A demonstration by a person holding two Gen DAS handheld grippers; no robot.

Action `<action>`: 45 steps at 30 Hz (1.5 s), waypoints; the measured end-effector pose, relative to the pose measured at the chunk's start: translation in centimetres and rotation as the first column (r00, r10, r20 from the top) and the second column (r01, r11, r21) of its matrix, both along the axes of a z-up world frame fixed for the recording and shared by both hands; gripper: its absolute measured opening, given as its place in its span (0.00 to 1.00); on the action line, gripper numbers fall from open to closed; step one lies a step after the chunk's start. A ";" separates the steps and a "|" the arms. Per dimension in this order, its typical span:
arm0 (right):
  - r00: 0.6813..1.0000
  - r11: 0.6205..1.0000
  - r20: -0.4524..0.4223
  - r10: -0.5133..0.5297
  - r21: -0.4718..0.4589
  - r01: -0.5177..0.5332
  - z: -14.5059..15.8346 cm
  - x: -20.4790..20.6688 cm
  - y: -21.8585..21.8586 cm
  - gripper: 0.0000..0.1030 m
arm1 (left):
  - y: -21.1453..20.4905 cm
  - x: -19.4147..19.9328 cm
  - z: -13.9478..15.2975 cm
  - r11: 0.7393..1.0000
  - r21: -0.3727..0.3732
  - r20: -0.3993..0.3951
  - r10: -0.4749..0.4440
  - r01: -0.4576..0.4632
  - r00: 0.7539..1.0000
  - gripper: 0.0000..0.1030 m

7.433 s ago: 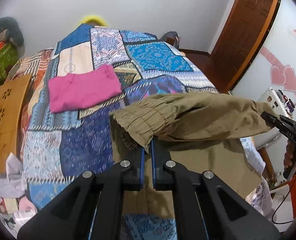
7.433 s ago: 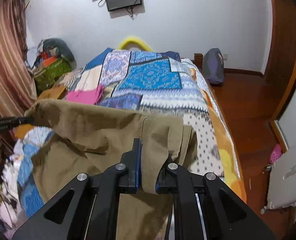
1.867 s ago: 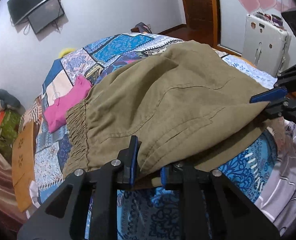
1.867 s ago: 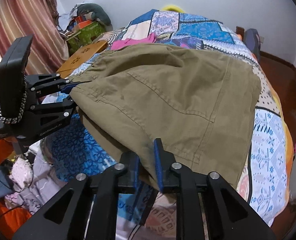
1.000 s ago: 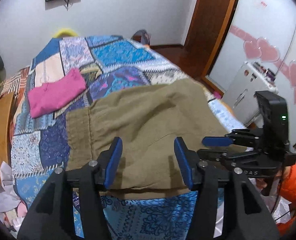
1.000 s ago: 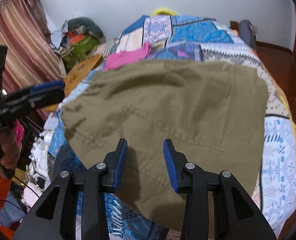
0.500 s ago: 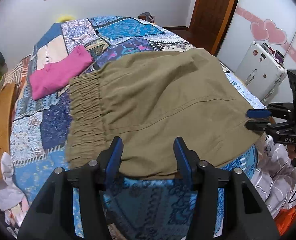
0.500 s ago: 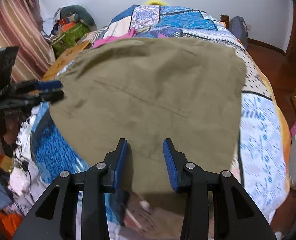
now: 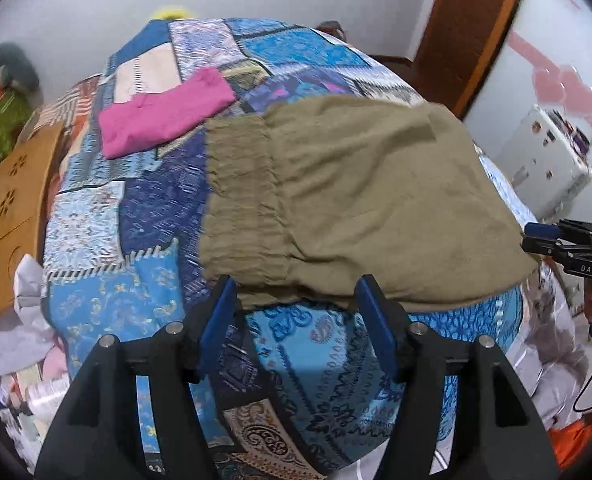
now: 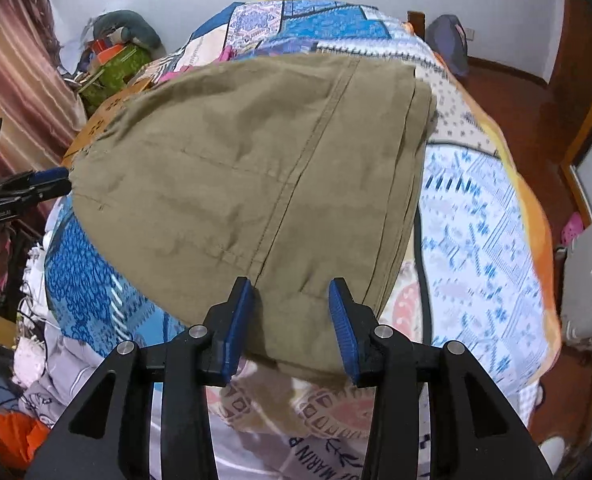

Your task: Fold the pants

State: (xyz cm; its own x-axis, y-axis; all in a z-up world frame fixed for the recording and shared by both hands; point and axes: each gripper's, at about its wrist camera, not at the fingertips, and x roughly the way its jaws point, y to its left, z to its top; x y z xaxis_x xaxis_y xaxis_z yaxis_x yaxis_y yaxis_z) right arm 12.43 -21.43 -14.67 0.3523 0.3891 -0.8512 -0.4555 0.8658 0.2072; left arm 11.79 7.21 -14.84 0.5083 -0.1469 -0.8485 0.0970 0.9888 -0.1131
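Note:
The olive-brown pants [image 9: 355,200] lie folded flat on the patchwork bedspread [image 9: 136,220], gathered waistband to the left. My left gripper [image 9: 296,316] is open and empty, just in front of the pants' near edge. In the right wrist view the pants [image 10: 256,168] show a long seam and stacked folded edges at the right. My right gripper [image 10: 292,316] is open and empty, its fingertips at the pants' near edge. Each gripper also shows at the edge of the other's view: the right one [image 9: 551,236] and the left one [image 10: 36,184].
A folded pink garment [image 9: 164,114] lies on the bed beyond the waistband. A wooden board [image 9: 12,208] stands at the bed's left side. Loose clothes lie piled below the bed's near edge [image 10: 56,360]. A white appliance [image 9: 543,152] and a wooden door [image 9: 467,28] are at the right.
Both grippers have let go of the pants, opened and backed off to the near edge. The pants have settled flat on the bed.

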 end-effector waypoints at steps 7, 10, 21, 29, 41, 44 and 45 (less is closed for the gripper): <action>0.993 0.998 0.108 -0.051 0.032 0.048 3.5 3.1 -0.2 0.36 | 1.5 3.1 3.7 0.995 -0.021 0.097 0.099 -0.098 0.990 0.60; 0.988 0.997 0.138 -0.071 0.035 0.067 4.1 4.6 -0.3 0.36 | 1.9 5.8 3.9 0.991 -0.024 0.101 0.136 -0.135 0.985 0.60; 0.978 0.990 0.150 -0.144 0.009 0.144 3.0 11.9 -0.8 0.40 | 2.7 13.4 2.3 0.985 -0.044 0.076 0.171 -0.168 0.982 0.62; 0.974 0.980 0.114 -0.197 0.021 0.196 1.4 17.0 -1.1 0.40 | 4.0 16.7 -1.1 0.980 -0.063 -0.005 0.188 -0.188 0.982 0.62; 0.979 0.981 0.063 -0.194 0.005 0.194 -2.1 20.3 -0.2 0.44 | 4.6 17.8 -3.7 0.975 -0.103 -0.066 0.193 -0.199 0.979 0.62; 0.984 0.988 0.109 -0.139 -0.048 0.145 -2.2 19.4 0.9 0.27 | 4.5 18.0 -3.8 0.975 -0.107 -0.067 0.187 -0.194 0.980 0.62; 0.984 0.989 0.131 -0.120 -0.073 0.131 -2.2 19.1 1.2 0.21 | 4.4 18.0 -3.8 0.976 -0.106 -0.067 0.185 -0.191 0.981 0.62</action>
State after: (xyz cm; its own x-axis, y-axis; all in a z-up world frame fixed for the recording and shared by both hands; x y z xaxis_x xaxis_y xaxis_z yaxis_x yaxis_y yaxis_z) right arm 31.55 -20.23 -16.85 0.4999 0.2665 -0.8241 -0.3599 0.9294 0.0822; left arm 29.78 11.64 -18.59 0.4880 -0.1480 -0.8602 -0.0991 0.9698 -0.2230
